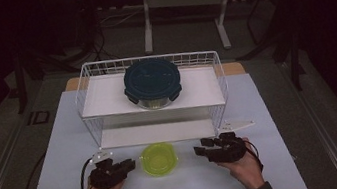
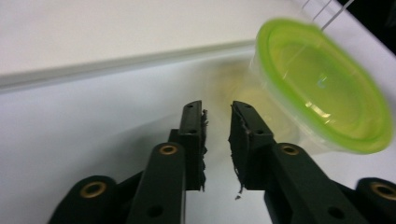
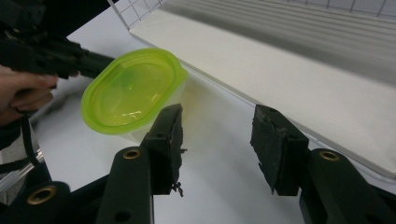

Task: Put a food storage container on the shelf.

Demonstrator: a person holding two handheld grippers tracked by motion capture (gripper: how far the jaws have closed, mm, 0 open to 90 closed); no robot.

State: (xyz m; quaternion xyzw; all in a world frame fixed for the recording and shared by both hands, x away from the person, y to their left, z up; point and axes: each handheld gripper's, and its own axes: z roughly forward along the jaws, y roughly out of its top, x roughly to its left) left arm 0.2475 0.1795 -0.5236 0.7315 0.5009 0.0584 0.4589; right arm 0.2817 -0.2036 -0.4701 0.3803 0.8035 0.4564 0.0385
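A small clear tub with a lime-green lid (image 1: pixel 158 159) stands on the white mat in front of the wire rack. My left gripper (image 1: pixel 129 165) lies just left of it, pointing at it. In the left gripper view its jaws (image 2: pixel 217 109) stand a little apart with nothing between them, and the tub (image 2: pixel 322 84) sits off to their right. My right gripper (image 1: pixel 200 148) rests to the right of the tub, open wide and empty. In the right gripper view (image 3: pixel 217 119) the tub (image 3: pixel 130 91) lies ahead on the left, with the left gripper (image 3: pixel 70 56) touching or nearly touching its far rim.
A white wire rack (image 1: pixel 85 76) with two white shelves stands behind the tub. A round container with a dark blue clip lid (image 1: pixel 152 82) sits on its upper shelf. The lower shelf board (image 3: pixel 280 56) runs close to the right gripper. Bare mat (image 1: pixel 62 140) lies at the left.
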